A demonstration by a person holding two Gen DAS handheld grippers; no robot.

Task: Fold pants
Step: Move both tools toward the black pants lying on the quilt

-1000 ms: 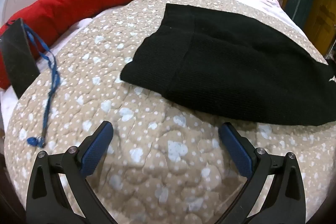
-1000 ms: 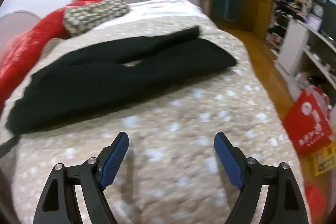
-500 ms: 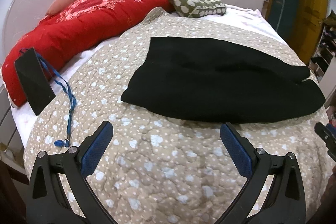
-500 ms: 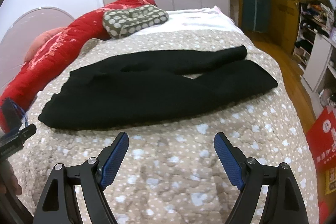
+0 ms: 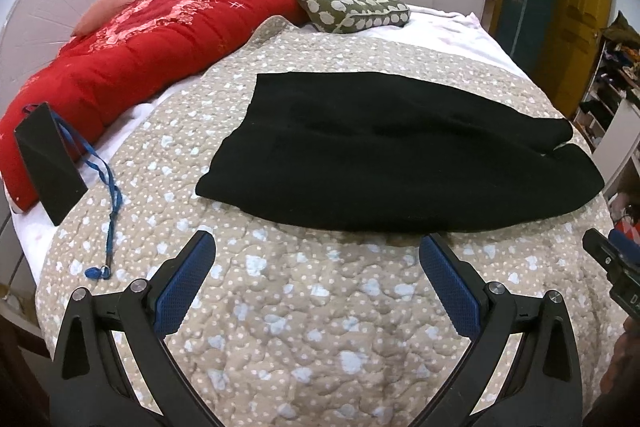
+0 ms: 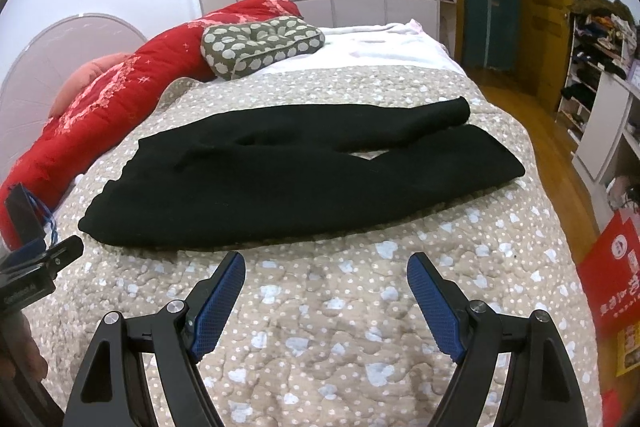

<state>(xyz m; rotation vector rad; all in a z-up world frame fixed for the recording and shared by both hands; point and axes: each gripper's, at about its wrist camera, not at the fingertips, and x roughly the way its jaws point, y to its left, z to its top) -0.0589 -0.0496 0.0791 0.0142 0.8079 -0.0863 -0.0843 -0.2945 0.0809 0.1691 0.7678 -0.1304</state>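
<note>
Black pants (image 5: 392, 155) lie flat across the beige dotted quilt (image 5: 304, 315), waist to the left, legs to the right; they also show in the right wrist view (image 6: 304, 179), where the two legs part at the right end. My left gripper (image 5: 318, 259) is open and empty, above the quilt short of the pants' near edge. My right gripper (image 6: 326, 269) is open and empty, also short of the near edge. Each gripper shows at the edge of the other's view.
A red duvet (image 5: 152, 39) and a green patterned cushion (image 5: 352, 3) lie along the bed's far side. A black pouch (image 5: 48, 163) with a blue lanyard (image 5: 108, 211) sits at the left. Shelves (image 6: 600, 75) and a red bag (image 6: 616, 267) stand right of the bed.
Both grippers have pulled back and up from the pants, so the whole garment and more of the bed now show. Both stayed open.
</note>
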